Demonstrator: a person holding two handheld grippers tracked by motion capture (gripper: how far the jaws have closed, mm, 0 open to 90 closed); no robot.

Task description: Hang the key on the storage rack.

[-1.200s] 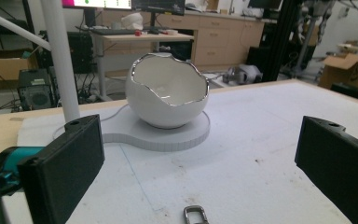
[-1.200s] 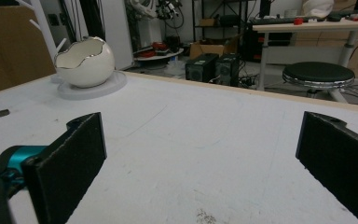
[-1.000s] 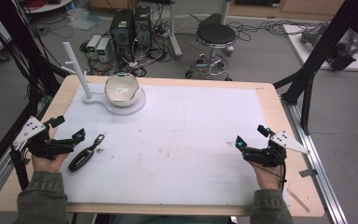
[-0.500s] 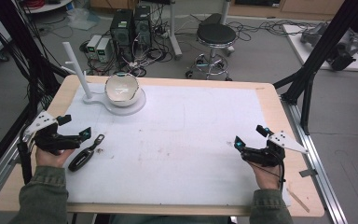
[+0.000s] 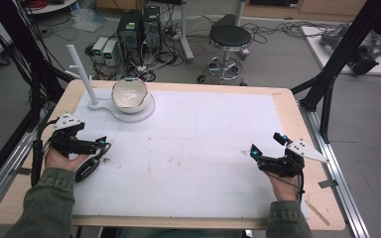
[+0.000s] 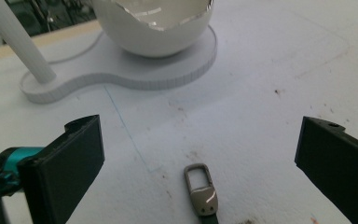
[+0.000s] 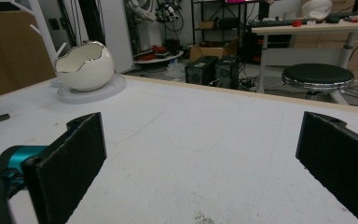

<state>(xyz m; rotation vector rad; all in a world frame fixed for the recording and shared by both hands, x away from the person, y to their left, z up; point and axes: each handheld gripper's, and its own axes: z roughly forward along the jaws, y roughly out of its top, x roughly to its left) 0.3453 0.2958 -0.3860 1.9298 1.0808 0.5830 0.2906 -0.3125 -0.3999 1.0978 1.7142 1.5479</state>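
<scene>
A dark key strap (image 5: 86, 169) with a grey metal clasp (image 6: 200, 188) lies on the white mat near the table's left edge. My left gripper (image 5: 99, 145) hovers just above it, open; in the left gripper view (image 6: 199, 140) the clasp lies between and slightly below the wide-apart jaws. A white egg-shaped bowl (image 5: 129, 94) with a jagged silver rim (image 6: 156, 23) sits on a white flat stand (image 6: 121, 77) with an upright post (image 5: 82, 72). My right gripper (image 5: 266, 145) rests open at the right side (image 7: 200, 135), nothing between its fingers.
The white mat (image 5: 203, 148) covers most of the wooden table (image 5: 297, 114). A small wooden stick (image 5: 320, 212) lies near the front right corner. Beyond the far edge stand a black stool (image 5: 229, 37) and computer boxes (image 5: 140, 27) on the floor.
My left gripper has moved right and slightly forward, coming over the key strap. The right gripper has barely shifted.
</scene>
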